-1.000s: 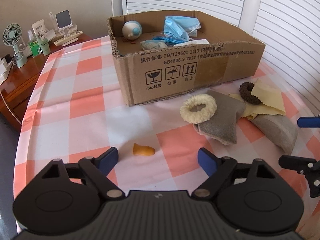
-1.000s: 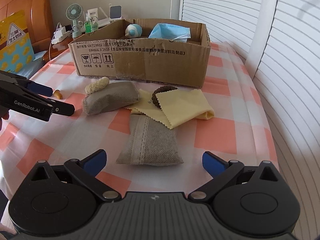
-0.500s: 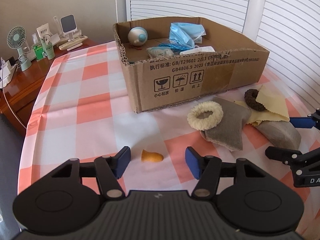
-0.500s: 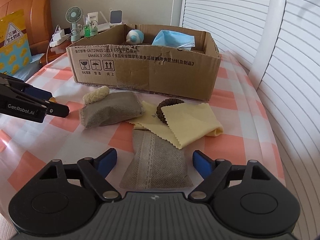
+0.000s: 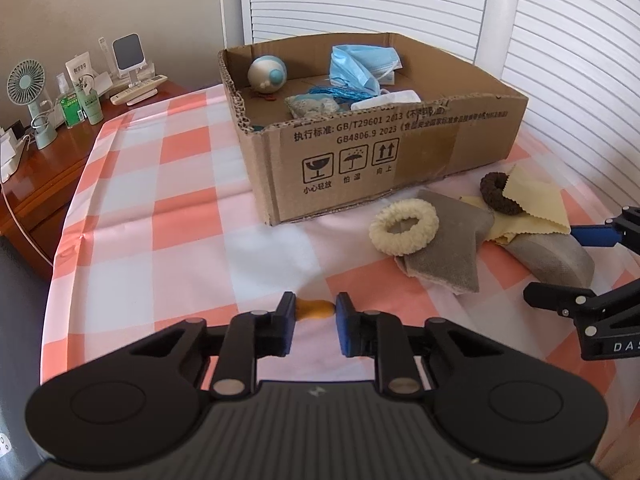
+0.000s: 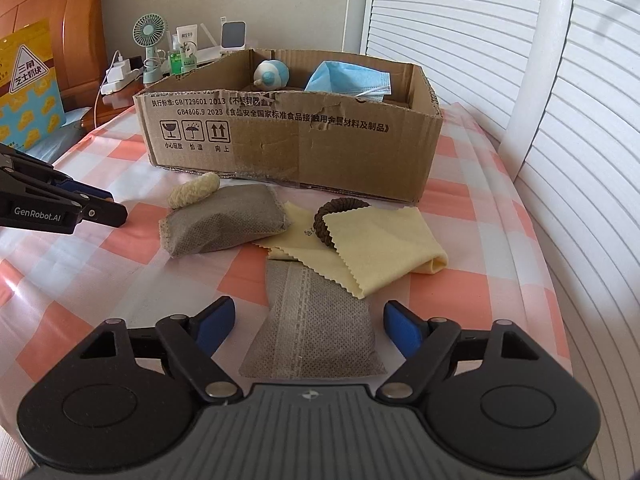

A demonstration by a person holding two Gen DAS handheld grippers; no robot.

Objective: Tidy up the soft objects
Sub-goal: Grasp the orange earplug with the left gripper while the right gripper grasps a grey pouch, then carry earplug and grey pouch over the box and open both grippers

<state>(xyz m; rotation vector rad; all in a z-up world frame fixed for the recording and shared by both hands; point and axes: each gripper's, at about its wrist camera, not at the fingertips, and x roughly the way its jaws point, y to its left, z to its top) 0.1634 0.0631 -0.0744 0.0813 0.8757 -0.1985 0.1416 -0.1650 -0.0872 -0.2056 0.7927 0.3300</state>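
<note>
While the little orange soft thing (image 5: 316, 309) lies on the checked cloth (image 5: 132, 220) near the cardboard box (image 5: 400, 152), the left gripper (image 5: 316, 312) pinches it tight, and the right gripper (image 6: 309, 326) gapes wide around a gray pouch (image 6: 314, 328).

Daylight falls across a tabletop (image 5: 168, 216) covered in an orange-and-white checked cloth. Behind it stand white louvred shutters (image 5: 360, 0) with a white post (image 5: 494, 12) between panels, meeting a plain beige wall (image 5: 100, 4). To the side, a reddish wooden cabinet (image 5: 52, 184) carries a small green desk fan (image 5: 28, 92), bottles (image 5: 78, 104) and a phone stand (image 5: 128, 56). A wooden headboard (image 6: 52, 12) rises beside it.
</note>
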